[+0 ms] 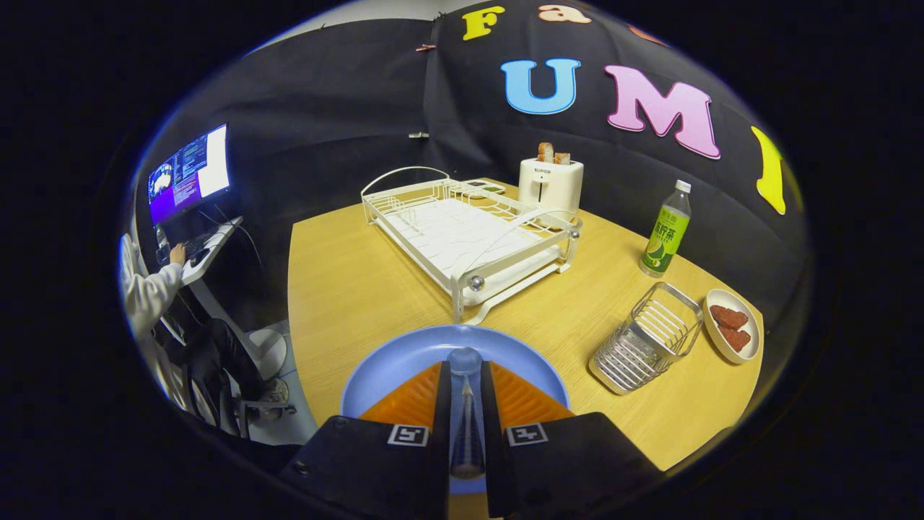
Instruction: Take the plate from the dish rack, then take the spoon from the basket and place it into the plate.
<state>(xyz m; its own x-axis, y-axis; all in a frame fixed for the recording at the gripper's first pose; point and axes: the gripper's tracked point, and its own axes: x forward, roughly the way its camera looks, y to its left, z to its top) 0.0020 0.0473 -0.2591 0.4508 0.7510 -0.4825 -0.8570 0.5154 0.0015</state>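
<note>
One spoon between the jaws, over the blue plate

We begin at the left, where a person (148,289) in a pale sleeve sits at a side desk (209,253) with a lit monitor (189,173) above it, well apart from the wooden surface (346,289).

Moving right, we see the white dish rack (469,231) standing on the surface, its wire bays bare of dishes. Just behind its far corner stands a white toaster (551,184) with bread poking up from the slots.

Nearer to us lies the blue plate (390,365), flat on the surface just in front of the rack. Our gripper (465,383) reaches over it, and the jaws stand close together, clamped on the handle of a spoon (465,361). The spoon's bowl points forward, just ahead of the fingertips and above the middle of the plate; we cannot tell whether it touches the plate.

Further right, a wire basket (646,336) lies tipped on its side on the surface, its open mouth turned toward the far edge. Beyond it stands a green bottle (665,231), upright. Just beside the basket sits a small white dish (733,325) holding reddish pieces of food.
</note>
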